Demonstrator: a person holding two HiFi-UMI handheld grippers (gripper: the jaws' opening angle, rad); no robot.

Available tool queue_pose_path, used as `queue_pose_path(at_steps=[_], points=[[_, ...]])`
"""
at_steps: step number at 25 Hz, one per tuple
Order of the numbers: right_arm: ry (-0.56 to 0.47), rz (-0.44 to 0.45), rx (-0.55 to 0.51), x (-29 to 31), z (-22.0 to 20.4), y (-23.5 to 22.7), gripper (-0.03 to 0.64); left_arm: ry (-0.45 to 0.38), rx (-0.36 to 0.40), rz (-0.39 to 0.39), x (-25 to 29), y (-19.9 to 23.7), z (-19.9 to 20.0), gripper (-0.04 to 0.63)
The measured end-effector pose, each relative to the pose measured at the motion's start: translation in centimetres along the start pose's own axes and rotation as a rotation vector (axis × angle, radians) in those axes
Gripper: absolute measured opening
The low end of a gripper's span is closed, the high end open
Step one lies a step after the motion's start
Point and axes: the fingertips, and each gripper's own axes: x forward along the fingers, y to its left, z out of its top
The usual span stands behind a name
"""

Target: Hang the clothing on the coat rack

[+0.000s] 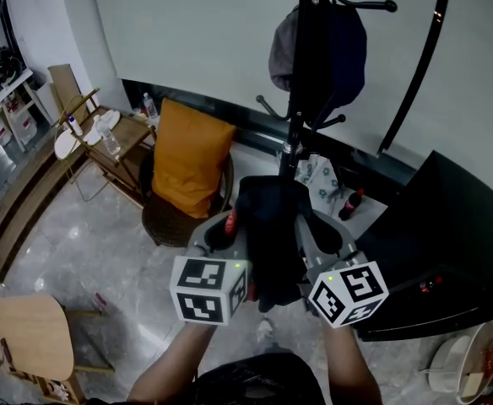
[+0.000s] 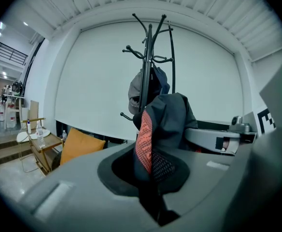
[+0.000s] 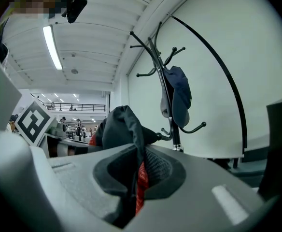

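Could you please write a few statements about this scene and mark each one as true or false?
1. Both the left gripper and the right gripper are shut on the garment. True.
2. The garment already hangs on the rack. False: the grippers hold it in front of the rack, off the hooks.
3. The rack is bare. False: a cap hangs on it.
4. An orange cushion leans in a chair left of the rack. True.

dark garment (image 1: 272, 230) — coat rack (image 1: 298, 129) behind
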Motion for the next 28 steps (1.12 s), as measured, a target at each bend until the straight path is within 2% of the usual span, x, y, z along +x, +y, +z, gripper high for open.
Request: queue_pose_path(at_steps=[20, 28], points=[[-0.041, -0.002, 0.029, 4.4, 0.9, -6.8, 0.028, 0.020, 0.051, 0.000, 8.6, -0.6, 2.2, 0.028], [-0.027, 0.042, 0.027, 6.4, 0.4, -8.8, 0.029, 0.022, 0.058, 0.034, 11.4, -0.5, 2.3, 0.028]])
